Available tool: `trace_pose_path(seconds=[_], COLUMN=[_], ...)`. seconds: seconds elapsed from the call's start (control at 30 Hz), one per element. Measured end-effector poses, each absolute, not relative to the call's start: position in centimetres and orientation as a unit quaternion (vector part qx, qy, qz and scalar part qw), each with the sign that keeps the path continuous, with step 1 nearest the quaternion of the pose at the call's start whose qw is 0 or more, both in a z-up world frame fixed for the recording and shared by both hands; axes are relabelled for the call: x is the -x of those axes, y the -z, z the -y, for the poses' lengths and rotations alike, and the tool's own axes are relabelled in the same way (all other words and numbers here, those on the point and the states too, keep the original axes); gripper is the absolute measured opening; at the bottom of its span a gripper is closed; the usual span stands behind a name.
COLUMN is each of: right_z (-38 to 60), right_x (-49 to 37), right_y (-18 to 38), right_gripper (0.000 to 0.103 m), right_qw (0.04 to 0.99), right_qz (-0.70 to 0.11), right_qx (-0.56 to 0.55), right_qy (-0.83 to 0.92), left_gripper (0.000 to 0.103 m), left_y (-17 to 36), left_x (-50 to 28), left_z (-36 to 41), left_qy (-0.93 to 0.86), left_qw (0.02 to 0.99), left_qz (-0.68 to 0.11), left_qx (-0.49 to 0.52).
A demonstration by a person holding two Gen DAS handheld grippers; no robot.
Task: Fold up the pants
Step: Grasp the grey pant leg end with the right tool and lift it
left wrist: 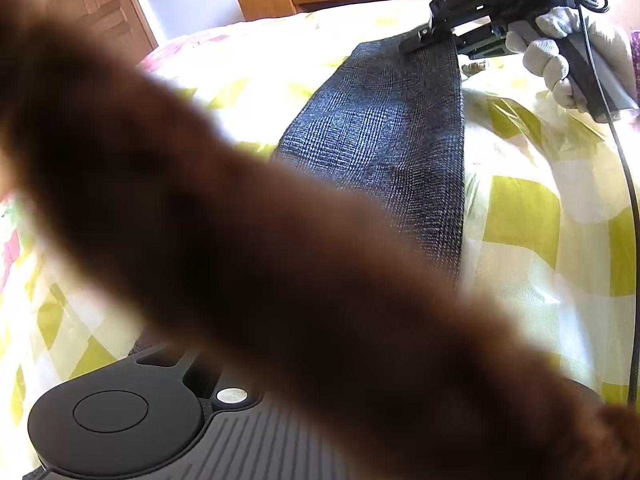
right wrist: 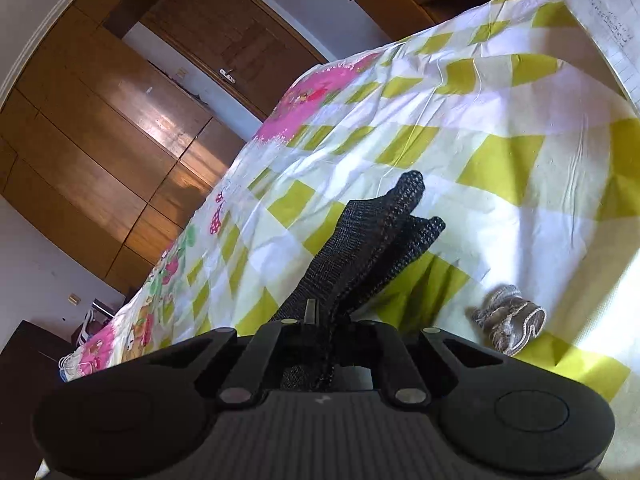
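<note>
One pair of dark checked pants (left wrist: 384,132) lies stretched along the bedspread (left wrist: 520,208) toward its far edge. The right gripper (left wrist: 420,38), in one white-gloved hand (left wrist: 560,60), clamps their far end; the left gripper's jaws, hidden by blur, are together. One knitted item (right wrist: 508,320) lies nearby.

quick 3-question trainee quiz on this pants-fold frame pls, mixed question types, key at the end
1. True or false: the right gripper is clamped on an end of the dark checked pants.
2. What small item lies on the bedspread beside the right gripper? A) a grey knitted piece B) a phone C) a book
3. In the left wrist view, what blocks most of the picture?

Key
1. True; fabric runs between the closed fingers in the right wrist view.
2. A
3. A blurred brown shape close to the lens; what it is cannot be told.
</note>
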State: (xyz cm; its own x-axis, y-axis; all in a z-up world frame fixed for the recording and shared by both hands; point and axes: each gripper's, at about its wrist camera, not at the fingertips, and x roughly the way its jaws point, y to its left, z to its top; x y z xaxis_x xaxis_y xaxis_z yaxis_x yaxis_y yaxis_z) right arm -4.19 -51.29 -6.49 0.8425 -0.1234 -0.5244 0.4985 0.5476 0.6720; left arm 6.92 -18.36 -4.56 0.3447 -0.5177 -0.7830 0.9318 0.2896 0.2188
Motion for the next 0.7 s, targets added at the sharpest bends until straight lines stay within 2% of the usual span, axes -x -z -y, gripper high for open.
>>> trace_pose_path(seconds=[0.1, 0.13, 0.17, 0.2, 0.33, 0.43, 0.57, 0.7], right_z=[51.0, 50.9, 50.9, 51.2, 51.4, 51.9, 51.1, 50.6], right_x=[2.4, 2.1, 2.1, 2.5, 5.4, 4.8, 6.3, 5.9], right_y=[7.9, 7.8, 7.5, 7.0, 4.3, 5.5, 3.9, 2.9], right_gripper=[0.038, 0.038, 0.025, 0.024, 0.023, 0.023, 0.023, 0.023], right_qw=[0.847, 0.850, 0.851, 0.851, 0.867, 0.851, 0.869, 0.876], right_qz=[-0.234, -0.233, -0.235, -0.221, -0.155, -0.215, -0.181, -0.196], right_qx=[-0.441, -0.434, -0.429, -0.436, -0.427, -0.418, -0.400, -0.367], right_qy=[0.182, 0.185, 0.192, 0.191, 0.207, 0.236, 0.229, 0.243], left_gripper=[0.016, 0.016, 0.016, 0.016, 0.020, 0.022, 0.022, 0.025], left_y=[4.6, 4.6, 4.6, 4.5, 3.4, 4.3, 5.2, 4.0], left_x=[-6.9, -6.8, -6.7, -6.5, -5.6, -5.5, -4.9, -5.0], left_z=[18.5, 18.6, 18.7, 18.8, 18.7, 19.6, 20.8, 19.1], left_qy=[0.484, 0.482, 0.481, 0.479, 0.473, 0.478, 0.472, 0.467], left_qw=[0.748, 0.749, 0.751, 0.753, 0.779, 0.773, 0.774, 0.786], left_qz=[-0.300, -0.299, -0.298, -0.295, -0.255, -0.276, -0.263, -0.268], left_qx=[-0.341, -0.341, -0.341, -0.342, -0.322, -0.313, -0.330, -0.304])
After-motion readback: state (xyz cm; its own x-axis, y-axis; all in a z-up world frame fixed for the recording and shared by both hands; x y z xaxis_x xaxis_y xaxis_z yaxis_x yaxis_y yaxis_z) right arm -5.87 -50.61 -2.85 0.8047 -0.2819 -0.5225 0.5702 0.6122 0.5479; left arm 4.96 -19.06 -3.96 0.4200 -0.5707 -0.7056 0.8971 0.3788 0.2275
